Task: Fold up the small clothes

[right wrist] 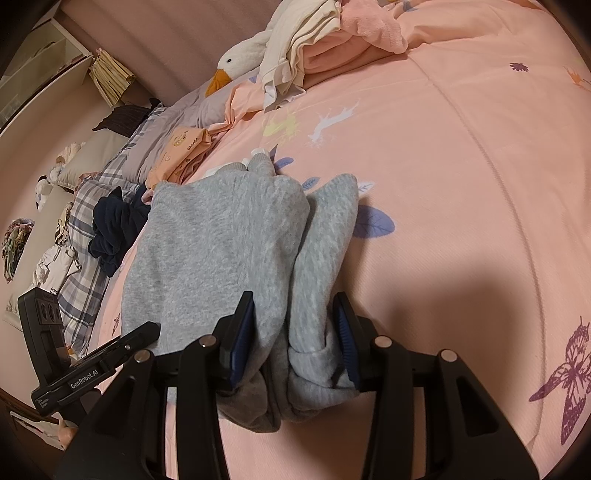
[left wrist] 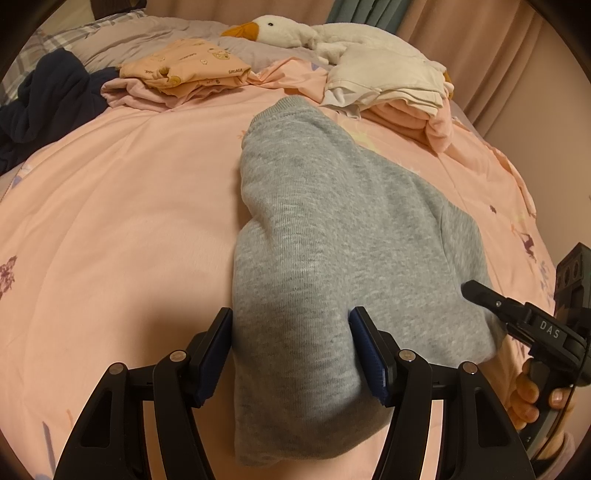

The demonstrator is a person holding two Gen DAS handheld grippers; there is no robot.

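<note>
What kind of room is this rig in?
Almost certainly a bedroom: the work surface is a bed with a pink printed duvet, a plush goose lies near its far end, and stacks of folded clothes sit beyond the grey garment.

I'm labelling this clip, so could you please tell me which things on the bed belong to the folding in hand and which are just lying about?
In the job:
- grey garment
- left gripper, shut on its near edge
- right gripper, shut on bunched cloth

Lying about:
- goose plush
- folded orange garment
- white folded clothes
- navy garment
- pink bedcover
</note>
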